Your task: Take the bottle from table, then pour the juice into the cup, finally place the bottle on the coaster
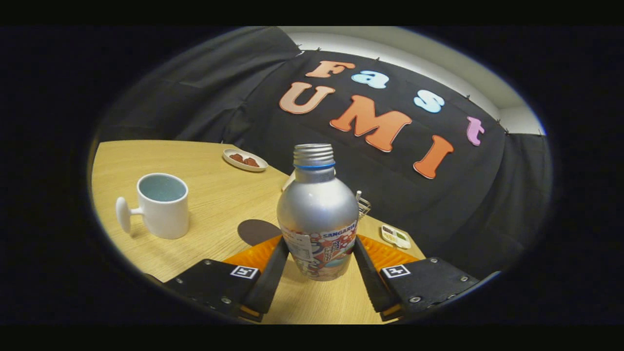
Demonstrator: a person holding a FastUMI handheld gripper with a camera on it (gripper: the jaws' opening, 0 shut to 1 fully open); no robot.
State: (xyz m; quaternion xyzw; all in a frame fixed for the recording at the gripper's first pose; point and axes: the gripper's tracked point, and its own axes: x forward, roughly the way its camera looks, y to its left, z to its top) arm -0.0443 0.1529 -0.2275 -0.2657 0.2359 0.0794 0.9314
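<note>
Tool (pixel 319 258) first: its two fingers sit on either side of the bottle (pixel 318 214), low on the printed label, and from my seat both look pressed against it, so I read this as a grip on the bottle. Whether the base is resting on the counter (pixel 214 195) or just lifted off it I cannot tell; the view is tilted and the bottom edge sits close to the wood.

So I judge the first step, taking the bottle, as done or nearly so. Its cap is off, the threaded neck bare, and it stands upright between the fingers.

Pouring is not done, I'd say. On the left stands the cup (pixel 162 204), well apart from the bottle, handle pointing left, and its inside looks pale with no juice that I can make out.

Just behind the left finger lies a dark round disc, which I take for the coaster (pixel 257 231), with nothing on it. That placement remains as the last step.

Farther back is a small dish (pixel 244 160) with something brown in it, and to the right a small tray (pixel 396 236); neither matters for the task.

What is left: carry left to the cup, tip, then set down on the coaster.
</note>
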